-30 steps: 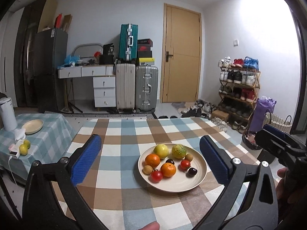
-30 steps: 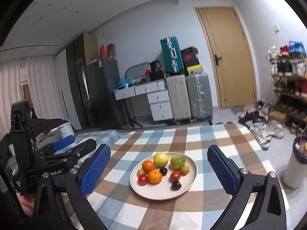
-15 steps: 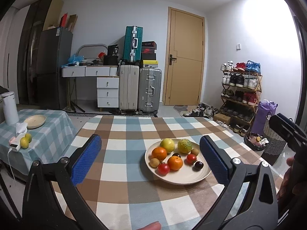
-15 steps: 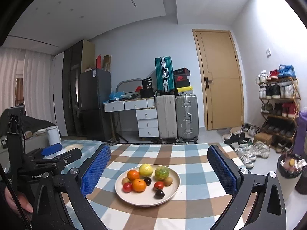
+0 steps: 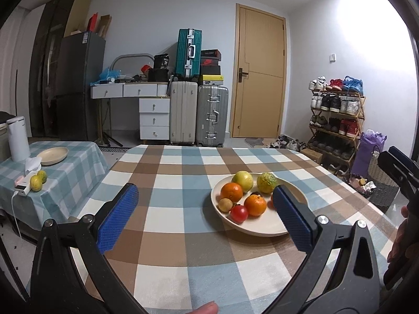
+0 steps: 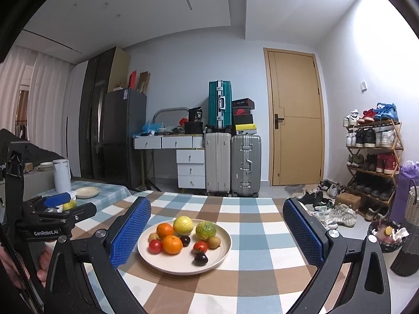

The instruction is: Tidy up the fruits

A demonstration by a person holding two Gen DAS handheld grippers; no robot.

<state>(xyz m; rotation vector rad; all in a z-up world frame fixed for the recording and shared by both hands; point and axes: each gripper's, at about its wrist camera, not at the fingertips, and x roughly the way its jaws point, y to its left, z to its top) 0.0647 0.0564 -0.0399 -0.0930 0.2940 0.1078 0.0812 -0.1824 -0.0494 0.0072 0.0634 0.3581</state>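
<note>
both grippers up above checked tablecloth (image 5: 183,235), nothing held. left gripper (image 5: 207,217) jaws wide apart, its right pad overlapping near edge of beige plate (image 5: 262,231) in view. right gripper (image 6: 217,231) jaws wide apart too, plate (image 6: 217,260) sits between them. fruit all piled on plate mid-table: two oranges (image 6: 172,244), yellow citrus (image 6: 183,224), bumpy green one (image 6: 206,230), two tomatoes (image 6: 155,246), dark plums (image 6: 200,258), small brown ones. side table (image 5: 65,180) off left has empty plate (image 5: 53,155), white kettle (image 5: 17,138), couple more lemons (image 5: 36,182)
</note>
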